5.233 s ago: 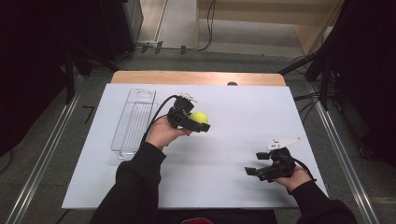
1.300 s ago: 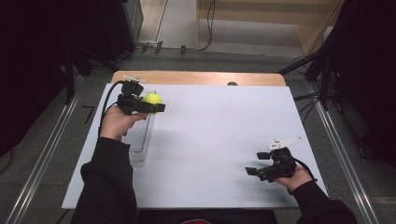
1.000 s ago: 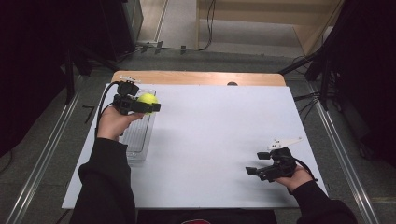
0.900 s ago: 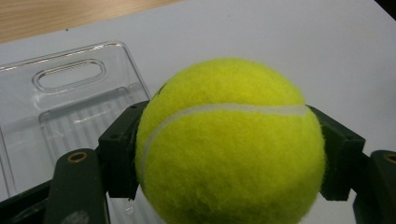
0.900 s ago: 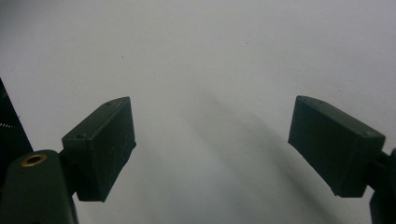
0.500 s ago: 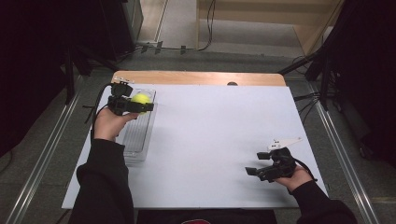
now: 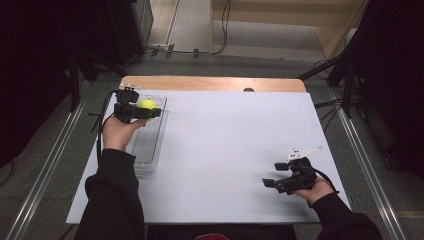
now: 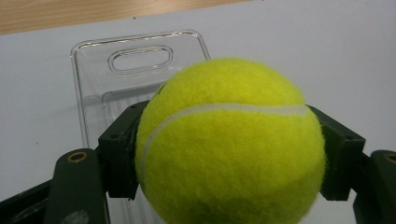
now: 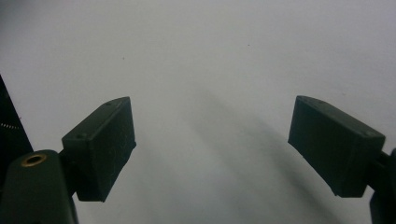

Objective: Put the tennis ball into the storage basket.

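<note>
A yellow tennis ball (image 7: 146, 104) (image 8: 231, 142) is clamped between the jaws of my left gripper (image 7: 145, 112) (image 8: 229, 154), which is shut on it. Ball and gripper hang over the far end of a clear plastic tray (image 7: 145, 142) (image 8: 93, 84) at the table's left side. The tray is long and narrow with a slot handle at its far end. My right gripper (image 7: 275, 183) (image 9: 212, 149) rests low over the white table near the front right corner, jaws wide open with nothing between them.
The white tabletop (image 7: 230, 145) has a wooden strip (image 7: 210, 83) along its far edge. Metal rails run along the floor on both sides, and cables lie on the floor behind the table.
My left gripper has carried the tennis ball leftward from the table's middle to above the far end of the clear tray. The right gripper has stayed put.
</note>
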Tool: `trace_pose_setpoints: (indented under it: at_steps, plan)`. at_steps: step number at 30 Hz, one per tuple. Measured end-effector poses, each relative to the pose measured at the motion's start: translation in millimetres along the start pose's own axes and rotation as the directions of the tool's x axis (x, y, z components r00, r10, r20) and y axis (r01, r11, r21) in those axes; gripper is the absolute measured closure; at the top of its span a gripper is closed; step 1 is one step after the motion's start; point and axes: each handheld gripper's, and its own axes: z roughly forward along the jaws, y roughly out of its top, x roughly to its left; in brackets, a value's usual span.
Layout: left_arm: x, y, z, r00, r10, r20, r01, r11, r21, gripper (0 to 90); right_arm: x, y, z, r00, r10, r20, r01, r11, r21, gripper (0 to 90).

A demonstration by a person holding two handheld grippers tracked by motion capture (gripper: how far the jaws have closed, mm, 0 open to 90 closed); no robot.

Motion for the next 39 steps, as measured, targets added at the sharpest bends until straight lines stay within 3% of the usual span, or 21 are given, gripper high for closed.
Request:
trace_pose_setpoints:
  at_steps: [12,17,39]
  plan:
    - [6.7,-8.0,9.1,0.9985,-0.048,-0.025,0.048,0.9988,-0.015,26.5,2.3,-0.5,-0.1,0.9999,-0.012,-0.006,0.012,1.0,0.003,12.7]
    - [6.8,-9.7,16.8,0.9986,-0.041,-0.032,0.041,0.9991,-0.006,26.5,1.8,0.2,0.9,0.9999,-0.011,-0.001,0.011,1.0,0.003,12.7]
    - [15.2,-16.9,25.5,0.9959,-0.083,-0.035,0.084,0.996,0.03,26.2,5.5,-1.4,-2.2,0.9999,-0.014,0.006,0.014,1.0,0.0,12.7]
